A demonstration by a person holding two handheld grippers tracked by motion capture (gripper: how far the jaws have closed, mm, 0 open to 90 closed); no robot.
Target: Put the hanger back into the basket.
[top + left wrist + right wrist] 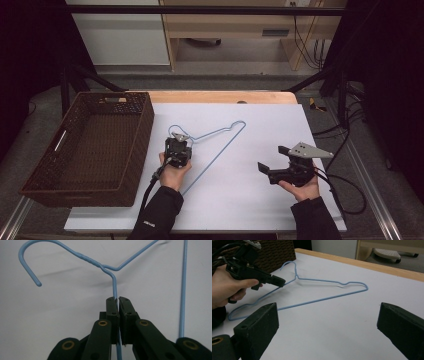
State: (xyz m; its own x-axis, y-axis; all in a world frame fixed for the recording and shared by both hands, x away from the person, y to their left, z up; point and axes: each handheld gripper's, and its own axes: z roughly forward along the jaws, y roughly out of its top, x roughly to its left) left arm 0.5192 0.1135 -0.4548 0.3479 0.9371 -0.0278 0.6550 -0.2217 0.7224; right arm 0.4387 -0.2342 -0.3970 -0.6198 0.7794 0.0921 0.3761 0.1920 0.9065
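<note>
A light blue wire hanger (220, 145) lies on the white table top, hook toward the basket. My left gripper (177, 145) is shut on the hanger's wire just below the twisted neck (115, 287); in the left gripper view the two black jaws pinch the thin wire between them, and the hook (30, 255) curves off to the upper left. My right gripper (272, 159) is held at the table's right side, apart from the hanger, jaws wide open with nothing between them. In the right gripper view the hanger (329, 291) and my left gripper (279, 281) lie ahead.
A dark brown wicker basket (131, 145) stands at the table's left, close to the left gripper. The white sheet (260, 210) covers a wooden table (225, 96). Cables (345, 185) trail off the right edge. Cabinets stand beyond the far edge.
</note>
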